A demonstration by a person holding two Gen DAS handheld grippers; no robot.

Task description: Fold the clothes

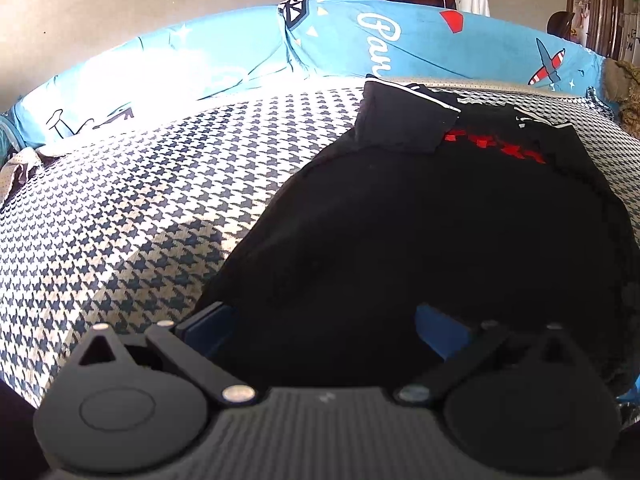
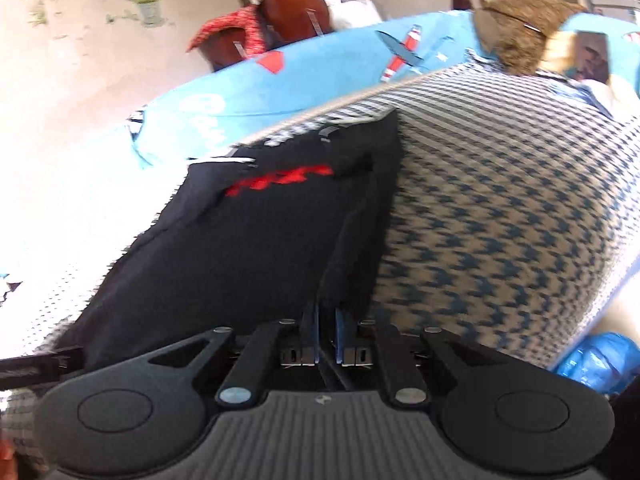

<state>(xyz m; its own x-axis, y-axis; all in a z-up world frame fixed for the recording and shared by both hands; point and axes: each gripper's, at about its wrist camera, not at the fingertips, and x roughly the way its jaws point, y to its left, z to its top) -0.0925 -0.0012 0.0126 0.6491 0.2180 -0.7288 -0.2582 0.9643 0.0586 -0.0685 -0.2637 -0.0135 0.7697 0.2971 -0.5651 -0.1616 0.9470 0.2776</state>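
A black garment (image 1: 400, 220) with red lettering (image 1: 496, 146) and white trim lies spread on a houndstooth bed cover (image 1: 120, 200); one sleeve is folded in over its chest. My left gripper (image 1: 320, 320) is open at the garment's near hem, and the black cloth fills the wide gap between its blue pads (image 1: 204, 320). In the right wrist view the same garment (image 2: 260, 240) runs away from me. My right gripper (image 2: 326, 336) is shut on its right edge, and a pinched ridge of fabric (image 2: 352, 232) rises from the jaws.
A blue sheet with aeroplane prints (image 1: 240, 52) borders the far side of the bed. A brown plush toy (image 2: 520, 32) sits at the far right corner. A wooden chair with red cloth (image 2: 280, 20) stands beyond. A blue plastic bag (image 2: 596, 360) lies off the bed's right side.
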